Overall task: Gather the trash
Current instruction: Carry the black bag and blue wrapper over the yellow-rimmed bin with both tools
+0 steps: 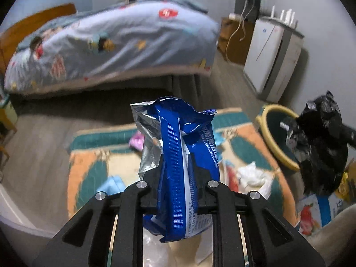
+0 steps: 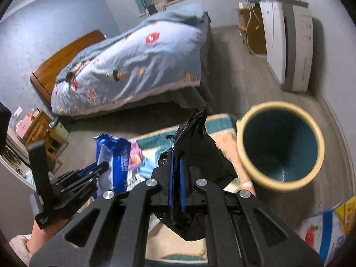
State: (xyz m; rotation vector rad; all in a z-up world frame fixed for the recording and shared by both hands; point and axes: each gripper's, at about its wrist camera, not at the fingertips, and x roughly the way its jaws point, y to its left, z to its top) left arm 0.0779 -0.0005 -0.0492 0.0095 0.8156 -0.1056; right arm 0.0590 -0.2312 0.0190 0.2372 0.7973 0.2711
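While left claw (image 1: 178,178) grips blue wipes pack (image 1: 178,138), right claw (image 2: 176,178) clamps black bag (image 2: 195,138) nr bin (image 2: 280,144).

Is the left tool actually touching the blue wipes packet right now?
Touching. The left wrist view shows the left tool with both fingers pressed against the blue wipes packet, which stands pinched between them, lifted clear of the rug.

A home bedroom: a quilted bed (image 1: 115,44), a patterned rug (image 1: 93,162), wooden floor.

Readable print on the blue wipes packet (image 1: 178,155)
White capitals along its side spell "CLEANING WIPES"; the Chinese characters beside them are too blurred to read.
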